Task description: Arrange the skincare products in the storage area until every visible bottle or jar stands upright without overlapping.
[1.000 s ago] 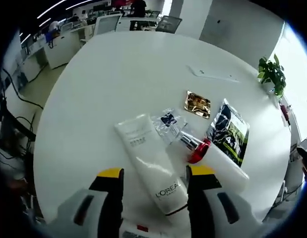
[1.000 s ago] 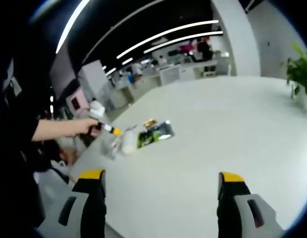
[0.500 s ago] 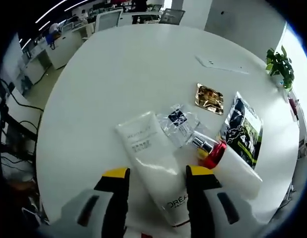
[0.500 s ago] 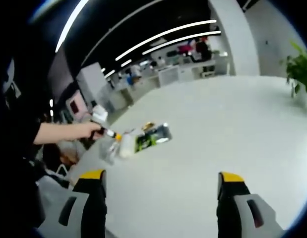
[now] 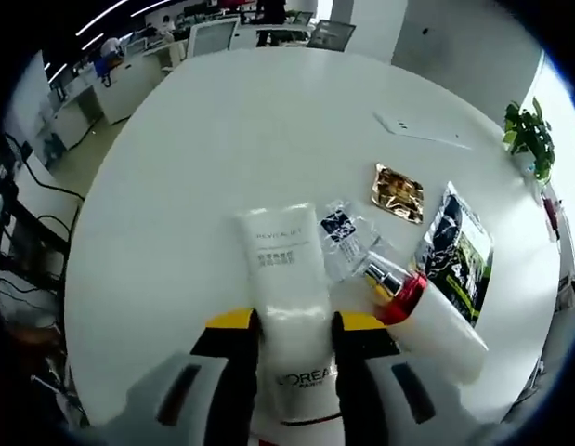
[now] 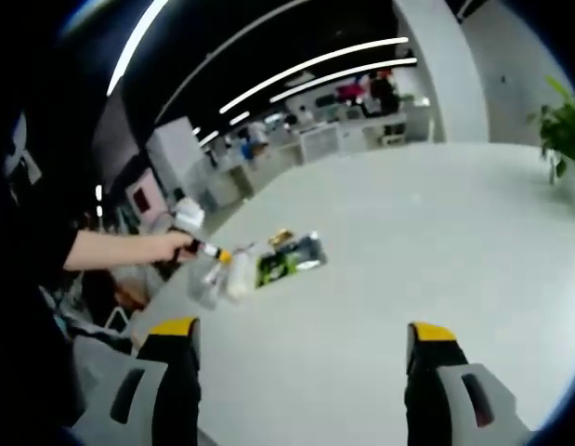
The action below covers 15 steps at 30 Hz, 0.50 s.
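Left gripper view: left gripper [image 5: 285,325] has its fingers [image 5: 233,321] clenched on the sides of the white L'Oreal tube [image 5: 286,297], which lies flat on the white round counter [image 5: 203,149], printed end near the gripper, far end pointing away. Just right of the tube a clear sachet [image 5: 344,232], touching or nearly touching it. Right again, a small bottle with silver cap and red collar [image 5: 391,286] lying on its side, resting against a second white tube [image 5: 436,325], also flat. A dark green-black packet [image 5: 453,253] lies past those, near the counter's right edge; a gold foil sachet [image 5: 398,192] sits beyond it, apart. A flat white card [image 5: 422,130] lies further off. Potted plant [image 5: 529,139] at the far right rim. Nothing upright among the products. Left and far halves of the counter are bare, lots of room there; the right side is crowded.

Right gripper view: right gripper [image 6: 301,339] hangs over bare counter, fingers [image 6: 174,327] spread wide, holding nothing. The product cluster [image 6: 259,265] is well off to the left near the counter edge, with the left gripper and the person's forearm [image 6: 120,249] at it; blurred, items hard to tell apart. Office desks [image 6: 352,135] behind.
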Tool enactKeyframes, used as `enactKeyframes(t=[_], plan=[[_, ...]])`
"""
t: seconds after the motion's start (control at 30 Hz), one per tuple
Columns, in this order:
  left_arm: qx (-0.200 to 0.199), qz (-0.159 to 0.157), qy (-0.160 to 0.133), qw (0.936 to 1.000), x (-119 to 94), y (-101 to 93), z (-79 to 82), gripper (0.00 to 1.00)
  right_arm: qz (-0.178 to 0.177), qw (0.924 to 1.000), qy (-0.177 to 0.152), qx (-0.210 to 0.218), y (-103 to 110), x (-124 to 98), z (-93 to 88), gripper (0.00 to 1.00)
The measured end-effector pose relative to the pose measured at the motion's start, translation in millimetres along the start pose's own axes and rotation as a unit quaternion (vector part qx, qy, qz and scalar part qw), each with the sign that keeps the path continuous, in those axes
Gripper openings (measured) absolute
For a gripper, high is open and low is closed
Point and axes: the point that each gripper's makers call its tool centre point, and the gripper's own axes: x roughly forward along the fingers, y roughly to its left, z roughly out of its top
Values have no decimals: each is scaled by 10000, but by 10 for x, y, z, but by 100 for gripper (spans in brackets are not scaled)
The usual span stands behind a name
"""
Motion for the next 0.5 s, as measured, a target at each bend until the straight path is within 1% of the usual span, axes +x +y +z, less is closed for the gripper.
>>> enactKeyframes(t=[0.07, 0.1, 0.17, 0.23, 0.37, 0.43, 0.5], plan=[[3, -59, -28, 10000, 0, 4, 17, 32, 48, 10000, -66, 6, 22, -7, 31, 95], [29, -66, -57, 10000, -11, -7, 14, 32, 127, 9997, -180, 72, 54, -8, 73, 95], [50, -114, -99, 9999, -23, -6, 24, 32, 221, 9991, -302, 173, 96, -1, 119, 96], [-25, -129, -175, 9998, -44, 11, 47, 32, 254, 9990, -330, 175, 119, 7, 136, 96], [-8, -184, -328, 9993, -121, -2, 92, 32, 376, 9987, -312, 126, 221, 60, 160, 96], [8, -205, -454, 9988, -171, -11, 114, 31, 423, 9986, -310, 113, 260, 78, 168, 95], [129, -257, -717, 9970, -219, -35, 164, 31, 486, 9983, -307, 110, 312, 95, 176, 95]])
